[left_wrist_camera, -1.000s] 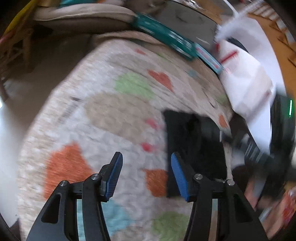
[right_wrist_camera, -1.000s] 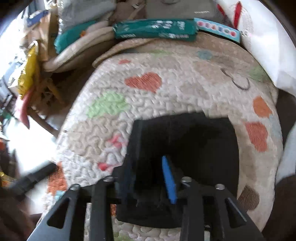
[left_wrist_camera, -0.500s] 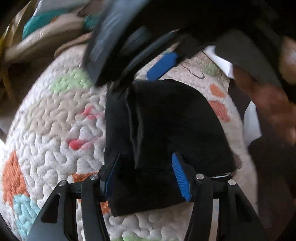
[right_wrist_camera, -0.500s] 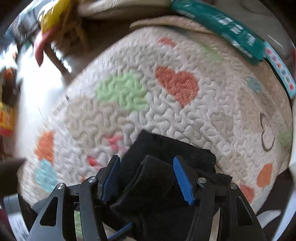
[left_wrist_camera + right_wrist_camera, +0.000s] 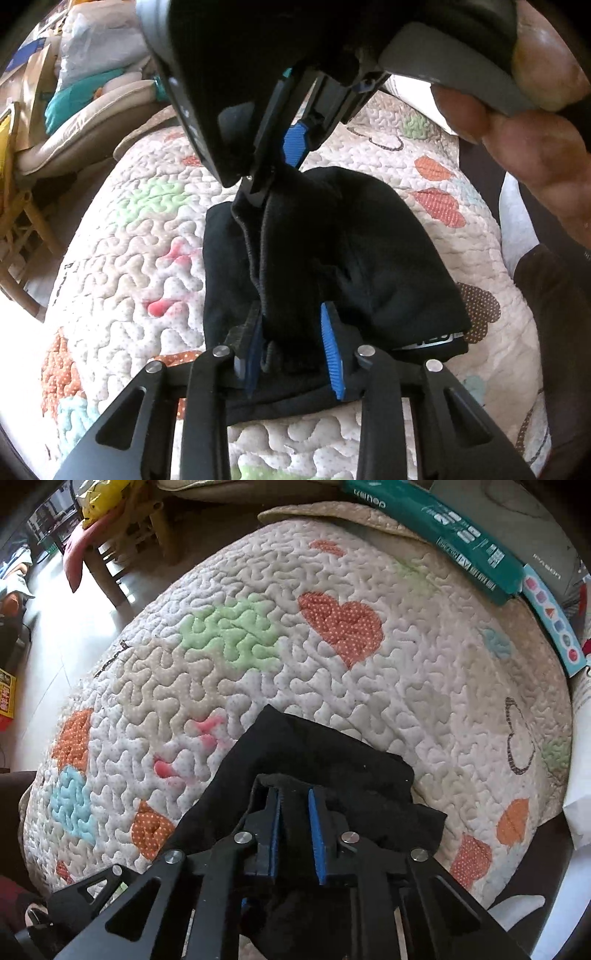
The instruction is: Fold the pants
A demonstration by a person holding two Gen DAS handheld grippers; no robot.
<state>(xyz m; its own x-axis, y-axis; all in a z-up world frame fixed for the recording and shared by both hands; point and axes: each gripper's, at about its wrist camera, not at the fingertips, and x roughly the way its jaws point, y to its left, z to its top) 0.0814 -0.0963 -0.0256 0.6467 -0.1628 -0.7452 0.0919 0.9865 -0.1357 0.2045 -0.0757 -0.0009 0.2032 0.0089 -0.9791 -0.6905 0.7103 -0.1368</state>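
Between our left gripper (image 5: 293,350) pads and our right gripper (image 5: 295,834) pads, both clamped on the black pants (image 5: 332,258), thick bunched layers could slip unevenly, skewing the fold.

Heart-patterned quilt (image 5: 332,657), wooden chair (image 5: 122,546), pale sunlit floor (image 5: 74,627)

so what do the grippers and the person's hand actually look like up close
Both grippers, left and right, have black angular cut-out linkages with silver pivot screws and ribbed blue finger pads. The bare hand grips a grey handle; no sleeve or cables visible.
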